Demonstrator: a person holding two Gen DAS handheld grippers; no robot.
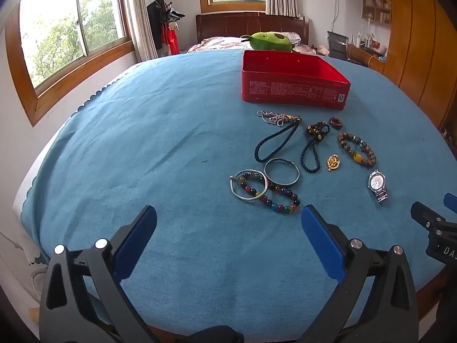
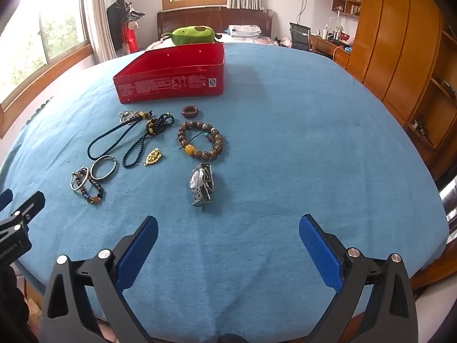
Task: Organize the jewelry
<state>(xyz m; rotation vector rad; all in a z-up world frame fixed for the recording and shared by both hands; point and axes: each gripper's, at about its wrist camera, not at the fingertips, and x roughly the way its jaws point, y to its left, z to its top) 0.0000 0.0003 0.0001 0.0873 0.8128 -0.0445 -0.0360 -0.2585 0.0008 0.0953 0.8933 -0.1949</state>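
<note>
Jewelry lies on a blue tablecloth in front of an open red tin. There are a silver watch, a brown bead bracelet, a gold pendant, a dark ring, cord necklaces, silver bangles and a coloured bead bracelet. My left gripper is open and empty, near the bangles. My right gripper is open and empty, short of the watch.
A green plush toy sits behind the tin. The table's edge curves round on both sides. Wooden cabinets stand to the right, windows to the left, a bed behind.
</note>
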